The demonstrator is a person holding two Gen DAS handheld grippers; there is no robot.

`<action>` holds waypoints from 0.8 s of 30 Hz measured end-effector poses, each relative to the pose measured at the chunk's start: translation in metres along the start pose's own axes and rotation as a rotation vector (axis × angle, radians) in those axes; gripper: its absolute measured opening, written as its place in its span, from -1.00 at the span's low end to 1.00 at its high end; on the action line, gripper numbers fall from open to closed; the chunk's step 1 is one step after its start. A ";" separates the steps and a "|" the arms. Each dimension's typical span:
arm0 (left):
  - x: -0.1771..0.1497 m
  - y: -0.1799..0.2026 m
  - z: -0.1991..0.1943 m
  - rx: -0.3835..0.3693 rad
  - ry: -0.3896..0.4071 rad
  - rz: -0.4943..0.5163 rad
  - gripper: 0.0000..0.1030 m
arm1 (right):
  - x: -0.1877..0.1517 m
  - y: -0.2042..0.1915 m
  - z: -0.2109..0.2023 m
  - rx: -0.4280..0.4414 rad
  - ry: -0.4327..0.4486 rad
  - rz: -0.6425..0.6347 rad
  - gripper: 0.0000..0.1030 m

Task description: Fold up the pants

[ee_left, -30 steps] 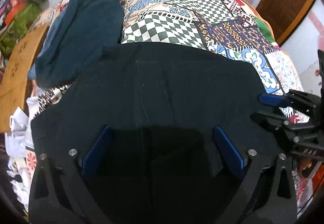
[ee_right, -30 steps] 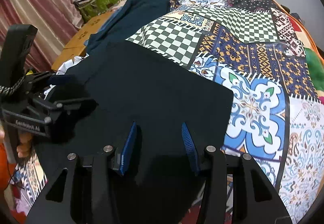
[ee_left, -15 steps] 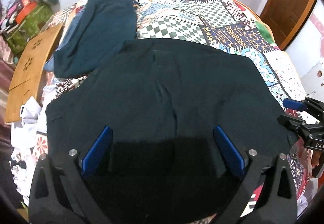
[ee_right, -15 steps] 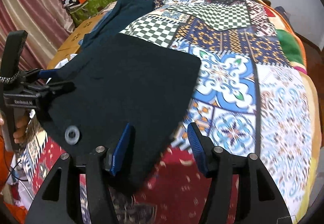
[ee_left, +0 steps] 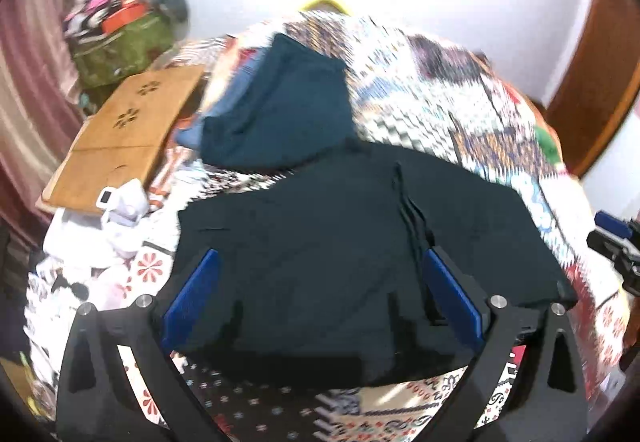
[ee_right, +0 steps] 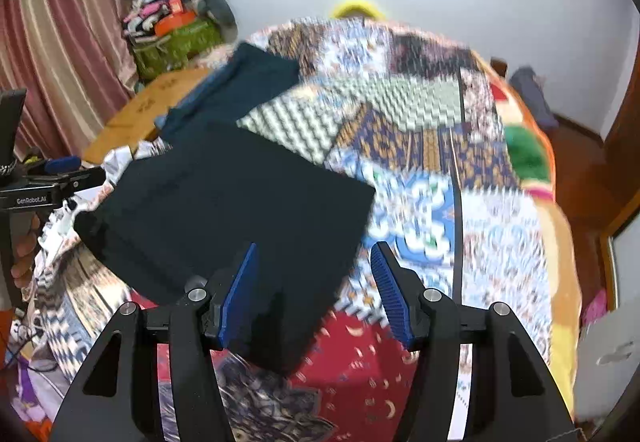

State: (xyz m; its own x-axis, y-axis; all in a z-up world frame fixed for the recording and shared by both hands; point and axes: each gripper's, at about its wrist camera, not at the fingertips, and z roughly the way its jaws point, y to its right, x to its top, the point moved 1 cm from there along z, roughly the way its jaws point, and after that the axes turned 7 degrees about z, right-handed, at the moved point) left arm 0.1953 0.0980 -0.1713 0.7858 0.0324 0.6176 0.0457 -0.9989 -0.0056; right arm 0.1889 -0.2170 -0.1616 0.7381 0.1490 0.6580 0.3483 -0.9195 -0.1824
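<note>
Both the left gripper (ee_left: 320, 296) and the right gripper (ee_right: 312, 294) have pulled back above the bed (ee_right: 460, 202), jaws spread and empty, leaving the dark pants (ee_right: 232, 210) folded flat near its front-left edge, so the fold looks finished.

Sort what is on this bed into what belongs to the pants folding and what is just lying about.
Job:
black folded pants
left gripper, open
right gripper, open

Lying about:
teal folded garment
wooden board
green bag
crumpled white cloth
</note>
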 end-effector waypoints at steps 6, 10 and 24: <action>-0.012 -0.054 -0.011 0.007 0.009 -0.141 0.98 | 0.021 -0.034 0.003 0.048 0.054 -0.043 0.21; -0.032 -0.088 0.002 -0.014 -0.064 -0.235 0.98 | 0.024 -0.061 0.021 0.076 0.036 -0.079 0.22; -0.109 -0.135 0.072 -0.310 -0.309 -0.540 0.98 | 0.001 -0.106 0.099 0.067 -0.164 -0.185 0.22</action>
State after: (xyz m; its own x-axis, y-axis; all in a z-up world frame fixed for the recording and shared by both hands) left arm 0.1481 0.2312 -0.2944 0.8443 0.4896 0.2179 0.3380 -0.8020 0.4925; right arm 0.2100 -0.0833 -0.2140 0.7402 0.3750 0.5581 0.5201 -0.8454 -0.1216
